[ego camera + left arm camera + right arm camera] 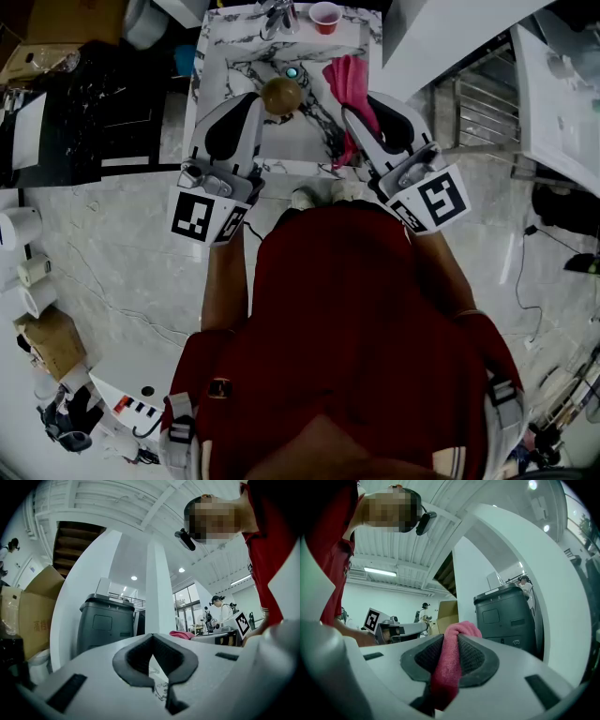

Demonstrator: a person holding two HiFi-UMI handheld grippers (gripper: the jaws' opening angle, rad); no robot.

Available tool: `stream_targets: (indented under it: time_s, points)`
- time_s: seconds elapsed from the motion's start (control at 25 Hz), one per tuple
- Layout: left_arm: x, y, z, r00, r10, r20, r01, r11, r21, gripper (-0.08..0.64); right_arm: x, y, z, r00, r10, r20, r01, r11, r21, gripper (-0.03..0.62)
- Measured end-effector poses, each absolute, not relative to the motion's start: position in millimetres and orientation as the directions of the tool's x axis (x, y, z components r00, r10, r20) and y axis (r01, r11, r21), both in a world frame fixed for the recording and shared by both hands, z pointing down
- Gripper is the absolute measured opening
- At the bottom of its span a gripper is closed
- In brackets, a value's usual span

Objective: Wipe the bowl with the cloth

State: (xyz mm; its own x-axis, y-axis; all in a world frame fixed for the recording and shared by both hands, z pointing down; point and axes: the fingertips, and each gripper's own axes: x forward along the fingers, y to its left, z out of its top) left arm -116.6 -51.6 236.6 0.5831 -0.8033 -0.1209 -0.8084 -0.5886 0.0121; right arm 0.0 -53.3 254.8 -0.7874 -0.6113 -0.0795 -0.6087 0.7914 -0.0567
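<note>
Two tools are over the marble desk [212,58], one on each side of the small brown bowl [281,95], and they have different jobs. The right tool [451,641] is clamped on the pink cloth [446,670]. A fold bulges above the pads and the rest hangs down between them. In the head view the free end of the cloth lies across the marble just right of the bowl. A pinch on a bunched fold leaves a loose flap to drag over a surface, so this grip suits wiping.

The left tool [151,640] has its jaws pressed together at the tips with nothing between them. Only a sliver of veined marble shows through the gap lower down. From the head view its nose sits just beside the bowl's left edge, though I cannot tell whether it touches. It is probably there to steady the bowl, but with the jaws together it would have to spread before it could grip the rim.

The bowl rests on the lower, sunken part of the marble, between the two tools and apart from the cloth. Wiping does not look to have started, since cloth and bowl are not yet in contact. A red cup [324,17] stands at the far edge, well clear of both tools. The main risk is that the light, unheld bowl slides away when the cloth pushes on it.
</note>
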Motion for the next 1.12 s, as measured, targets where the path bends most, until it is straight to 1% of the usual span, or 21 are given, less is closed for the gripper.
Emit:
stream_targets:
  time_s: [1.12]
  points:
    - [-130,-52,241,0.574,-0.806,-0.146,-0.81,-0.585,0.042,0.006,-6,-56,254,-0.781,-0.621,-0.072,-0.62,0.784,-0.033,0.087]
